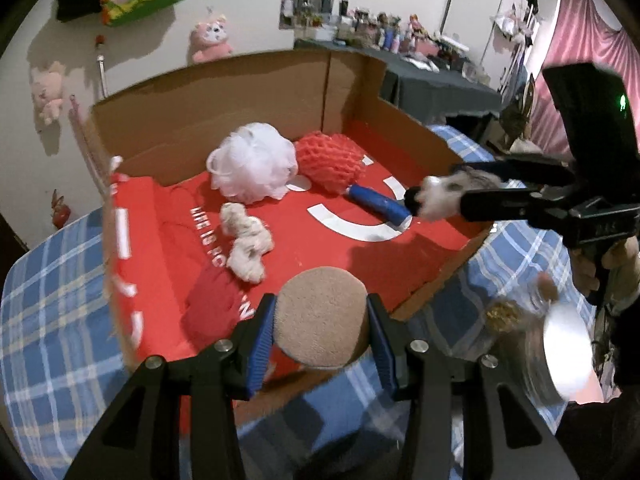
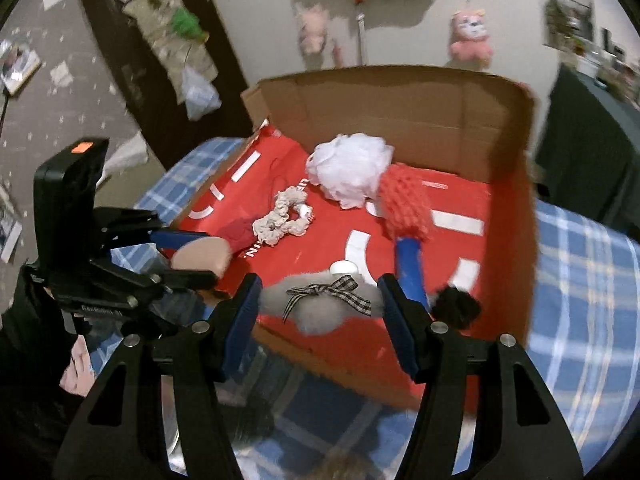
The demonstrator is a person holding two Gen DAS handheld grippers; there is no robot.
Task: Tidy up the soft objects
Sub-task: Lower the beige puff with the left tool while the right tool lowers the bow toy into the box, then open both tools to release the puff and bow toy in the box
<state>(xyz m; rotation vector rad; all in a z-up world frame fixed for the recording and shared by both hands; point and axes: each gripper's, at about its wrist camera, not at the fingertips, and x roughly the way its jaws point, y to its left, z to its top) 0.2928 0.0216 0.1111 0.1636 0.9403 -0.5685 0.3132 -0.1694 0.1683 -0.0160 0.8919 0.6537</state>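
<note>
My left gripper [image 1: 321, 334] is shut on a round tan sponge puff [image 1: 320, 316], held over the near edge of an open cardboard box [image 1: 224, 100]; the puff also shows in the right wrist view [image 2: 202, 258]. My right gripper [image 2: 320, 308] is shut on a grey fluffy pom [image 2: 320, 300] with a checked ribbon bow, over the box's front edge; in the left view it is at the right [image 1: 438, 196]. In the box lie a white mesh bath puff [image 1: 254, 162], an orange knitted duster with a blue handle [image 1: 332, 160], and a cream scrunchie [image 1: 246, 240].
The box is lined with a red bag [image 1: 340, 248] and stands on a blue plaid cloth [image 1: 48, 312]. A shiny metal container [image 1: 560, 352] is at the right near the box. Pink plush toys [image 1: 210, 40] hang on the wall behind. A dark cluttered table [image 1: 420, 68] stands far right.
</note>
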